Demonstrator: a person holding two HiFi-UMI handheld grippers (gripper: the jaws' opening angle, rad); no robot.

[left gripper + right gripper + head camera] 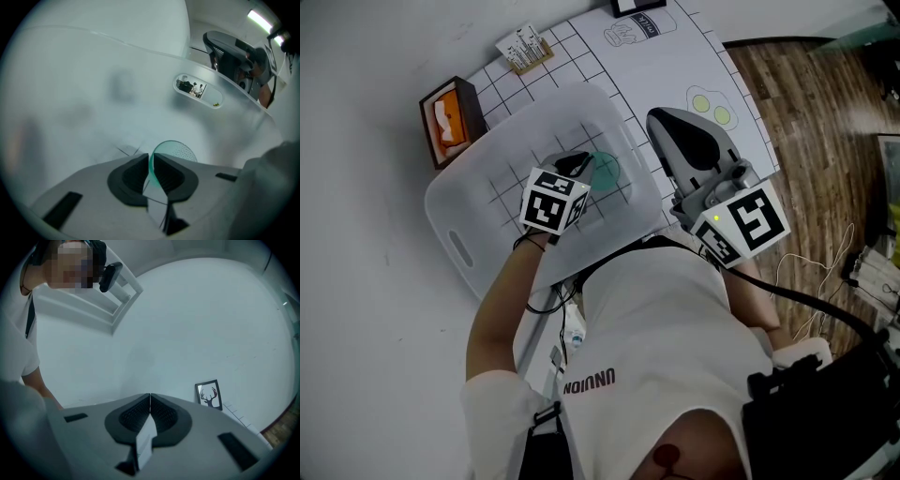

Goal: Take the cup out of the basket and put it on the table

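A clear green-tinted cup (602, 170) sits inside the translucent white basket (473, 202) on the table. My left gripper (579, 165) reaches into the basket and is shut on the cup's rim. In the left gripper view the cup's thin green wall (151, 165) is pinched between the two dark pads, and its dotted bottom (177, 151) shows beyond them. My right gripper (677, 124) hovers to the right of the basket, over the gridded mat, tilted upward. In the right gripper view its pads (150, 404) meet with nothing between them.
An orange-and-black box (448, 119) stands left of the basket. A small card stand (523, 47) and a framed deer picture (209, 395) are at the table's far side. The white gridded mat (666, 66) bears printed outlines. Wood floor (825, 122) lies to the right.
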